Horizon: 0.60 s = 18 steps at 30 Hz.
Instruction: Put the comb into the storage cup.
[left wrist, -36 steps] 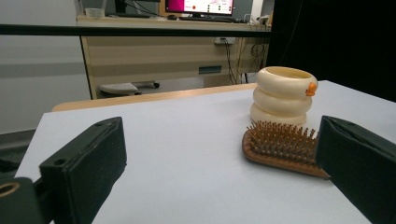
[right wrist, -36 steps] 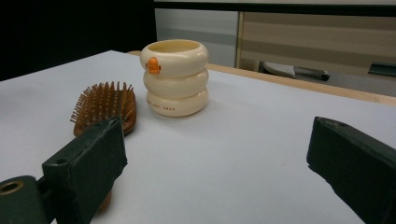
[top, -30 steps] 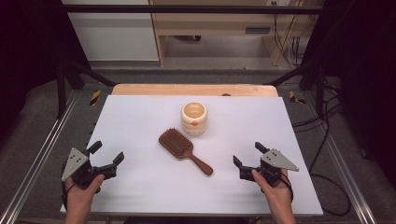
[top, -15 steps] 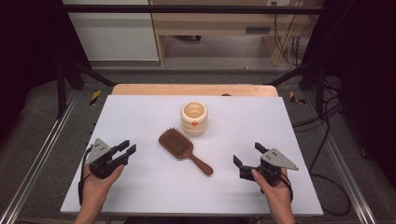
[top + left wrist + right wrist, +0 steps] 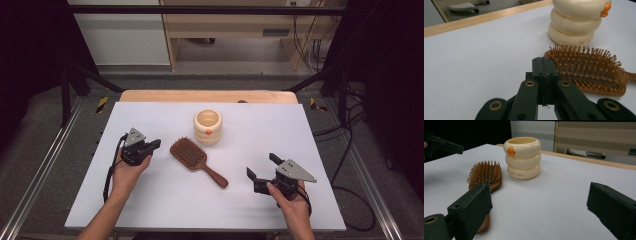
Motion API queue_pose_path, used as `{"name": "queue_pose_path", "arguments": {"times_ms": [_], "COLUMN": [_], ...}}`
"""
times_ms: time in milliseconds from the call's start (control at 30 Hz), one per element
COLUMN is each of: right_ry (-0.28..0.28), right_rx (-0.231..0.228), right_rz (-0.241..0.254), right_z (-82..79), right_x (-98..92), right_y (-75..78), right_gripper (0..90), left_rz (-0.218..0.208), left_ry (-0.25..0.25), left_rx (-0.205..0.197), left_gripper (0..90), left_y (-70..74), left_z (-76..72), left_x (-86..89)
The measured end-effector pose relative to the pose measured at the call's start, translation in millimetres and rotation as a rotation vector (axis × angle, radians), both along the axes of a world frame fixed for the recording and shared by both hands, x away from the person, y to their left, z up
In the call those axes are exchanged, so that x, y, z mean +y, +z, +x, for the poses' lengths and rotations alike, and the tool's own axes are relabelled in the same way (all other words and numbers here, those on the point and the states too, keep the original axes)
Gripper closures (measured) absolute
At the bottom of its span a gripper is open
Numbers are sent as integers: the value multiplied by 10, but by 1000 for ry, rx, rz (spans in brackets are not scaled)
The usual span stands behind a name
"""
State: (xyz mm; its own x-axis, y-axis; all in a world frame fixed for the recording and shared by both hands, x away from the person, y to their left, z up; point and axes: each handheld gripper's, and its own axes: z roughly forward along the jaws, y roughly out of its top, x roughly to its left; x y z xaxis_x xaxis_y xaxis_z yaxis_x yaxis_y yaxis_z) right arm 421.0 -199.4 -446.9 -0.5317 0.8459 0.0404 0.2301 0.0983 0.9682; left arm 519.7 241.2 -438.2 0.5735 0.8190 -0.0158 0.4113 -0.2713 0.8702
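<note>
Wooden hairbrush (image 5: 196,160) lies bristles-up mid tabletop (image 5: 300,130), cream ringed cup (image 5: 208,127) just behind its head. Left tongs (image 5: 156,144) have just closed, now pressed together on nothing, just beside brush head. Right tongs (image 5: 260,167) spread wide, empty, near the handle end.

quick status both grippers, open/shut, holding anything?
Left gripper: fingers just closed, shut on nothing, beside the brown wooden paddle hairbrush.
Right gripper: open, holding nothing.
</note>
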Motion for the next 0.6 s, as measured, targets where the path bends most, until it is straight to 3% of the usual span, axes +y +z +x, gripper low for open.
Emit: {"name": "queue_pose_path", "arguments": {"times_ms": [233, 600], "right_ry": [0, 11], "right_rx": [2, 5], "right_rz": [3, 3], "right_z": [-1, -1], "right_x": [-3, 10], "right_y": [4, 5], "right_gripper": [62, 62], "left_rz": [-19, 34], "left_ry": [0, -13], "left_rx": [36, 72], "left_gripper": [900, 900], "left_y": [-68, -189], "left_z": [188, 406], "left_x": [-108, -231]}}
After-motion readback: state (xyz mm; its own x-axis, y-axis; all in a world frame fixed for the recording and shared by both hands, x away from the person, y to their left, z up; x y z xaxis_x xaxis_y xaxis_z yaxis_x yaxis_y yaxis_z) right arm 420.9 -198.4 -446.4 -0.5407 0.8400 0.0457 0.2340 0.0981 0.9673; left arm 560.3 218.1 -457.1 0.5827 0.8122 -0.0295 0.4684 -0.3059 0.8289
